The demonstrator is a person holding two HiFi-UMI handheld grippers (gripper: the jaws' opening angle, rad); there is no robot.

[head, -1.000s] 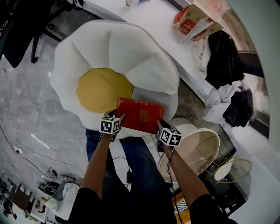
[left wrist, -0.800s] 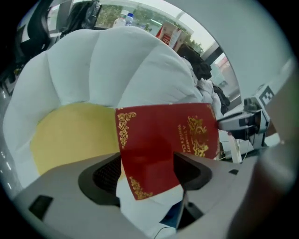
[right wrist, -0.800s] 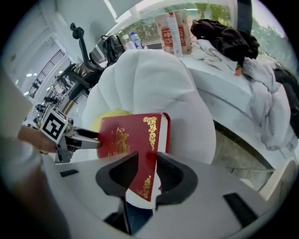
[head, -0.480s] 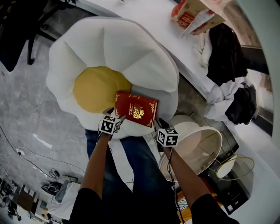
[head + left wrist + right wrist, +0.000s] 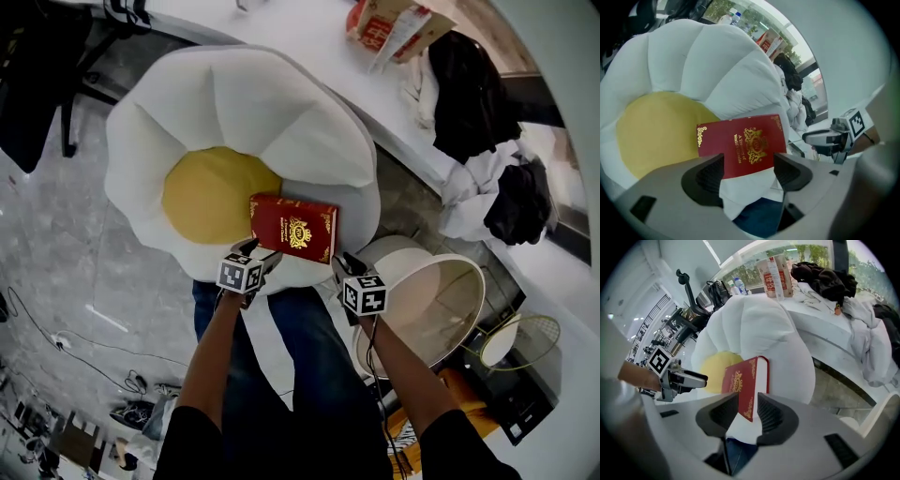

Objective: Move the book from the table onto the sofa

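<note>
The red hardback book [image 5: 292, 227] with gold print lies flat on the front of the flower-shaped white sofa [image 5: 262, 103], partly over its yellow centre [image 5: 211, 192]. My left gripper [image 5: 261, 255] sits just short of the book's near left corner. In the left gripper view the book [image 5: 740, 143] lies beyond the left gripper [image 5: 749, 171], whose jaws have just been opening and stand wide with nothing between them. My right gripper [image 5: 342, 265] is at the near right corner. In the right gripper view the book's [image 5: 740, 380] corner reaches between the right gripper's [image 5: 747, 411] just-opened jaws, and neither pad presses on it.
A round white tub [image 5: 431, 305] stands right of my right arm, with a wire basket [image 5: 520, 342] beyond it. The white table [image 5: 309, 37] behind the sofa carries a red-and-white paper bag [image 5: 384, 23] and dark clothes [image 5: 469, 84]. The person's jeans [image 5: 281, 375] and floor cables [image 5: 56, 337] are below.
The book, held between both grippers before, now rests on the sofa. Both grippers have opened and drawn back a little toward the person.
</note>
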